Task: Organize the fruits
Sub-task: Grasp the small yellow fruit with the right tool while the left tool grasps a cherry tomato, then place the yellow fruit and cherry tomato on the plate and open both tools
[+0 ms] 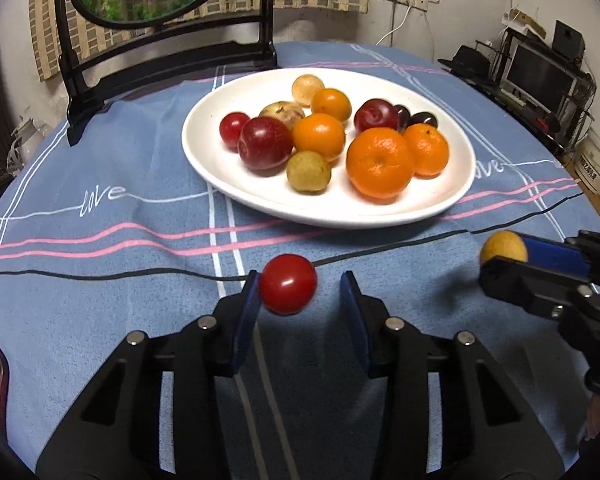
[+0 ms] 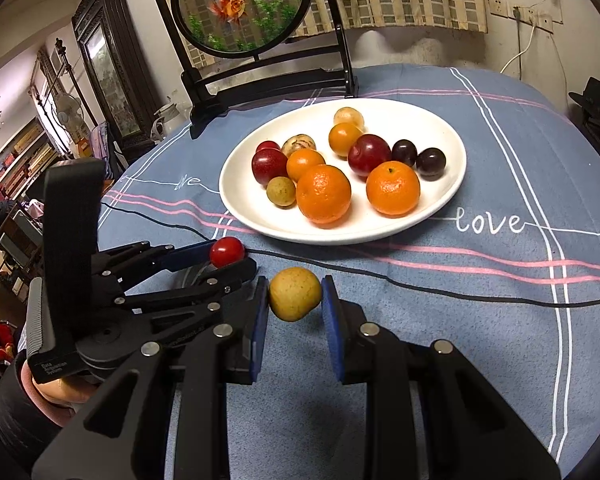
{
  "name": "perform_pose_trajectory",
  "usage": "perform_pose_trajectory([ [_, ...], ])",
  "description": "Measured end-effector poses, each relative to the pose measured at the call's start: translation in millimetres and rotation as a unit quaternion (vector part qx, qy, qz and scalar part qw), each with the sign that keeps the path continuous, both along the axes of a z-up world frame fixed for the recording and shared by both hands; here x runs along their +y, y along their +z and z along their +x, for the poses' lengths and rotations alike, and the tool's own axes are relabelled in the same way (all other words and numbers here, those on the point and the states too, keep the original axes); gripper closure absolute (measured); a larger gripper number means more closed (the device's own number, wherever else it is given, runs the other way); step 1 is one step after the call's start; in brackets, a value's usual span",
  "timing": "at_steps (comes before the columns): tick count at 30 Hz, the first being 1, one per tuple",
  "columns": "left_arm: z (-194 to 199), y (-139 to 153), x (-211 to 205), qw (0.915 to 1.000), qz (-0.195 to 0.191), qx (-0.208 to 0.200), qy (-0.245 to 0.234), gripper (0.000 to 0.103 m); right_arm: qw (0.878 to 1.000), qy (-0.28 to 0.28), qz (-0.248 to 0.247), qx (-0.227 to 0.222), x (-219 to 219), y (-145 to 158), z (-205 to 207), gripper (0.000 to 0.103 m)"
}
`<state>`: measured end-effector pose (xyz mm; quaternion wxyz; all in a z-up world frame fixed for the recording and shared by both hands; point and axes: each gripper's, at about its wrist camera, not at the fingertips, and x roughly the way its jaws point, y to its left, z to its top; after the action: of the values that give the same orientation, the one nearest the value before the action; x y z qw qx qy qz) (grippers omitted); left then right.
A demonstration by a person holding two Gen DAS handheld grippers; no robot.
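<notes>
The left gripper (image 1: 300, 292) is enclosing a red cherry tomato (image 1: 287, 284); only its left finger is touching it, the right one standing apart. The right gripper (image 2: 295, 300) is pinching a yellow fruit (image 2: 295, 293) between its fingers, short of the white plate (image 2: 252, 212) of fruits on the table (image 2: 500, 320).

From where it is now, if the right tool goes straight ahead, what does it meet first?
Probably the near rim of the white plate, though depth is unclear. The right tool grips a yellow fruit, with only tablecloth between.
</notes>
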<state>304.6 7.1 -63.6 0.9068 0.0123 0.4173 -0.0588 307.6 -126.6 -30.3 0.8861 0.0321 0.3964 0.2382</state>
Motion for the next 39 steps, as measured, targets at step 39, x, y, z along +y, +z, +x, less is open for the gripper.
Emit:
perform_pose_trajectory([
  [39, 107, 69, 14, 0.9926, -0.088, -0.067, 0.050, 0.075, 0.993, -0.083, 0.063, -0.058, -25, 27, 117, 0.076],
])
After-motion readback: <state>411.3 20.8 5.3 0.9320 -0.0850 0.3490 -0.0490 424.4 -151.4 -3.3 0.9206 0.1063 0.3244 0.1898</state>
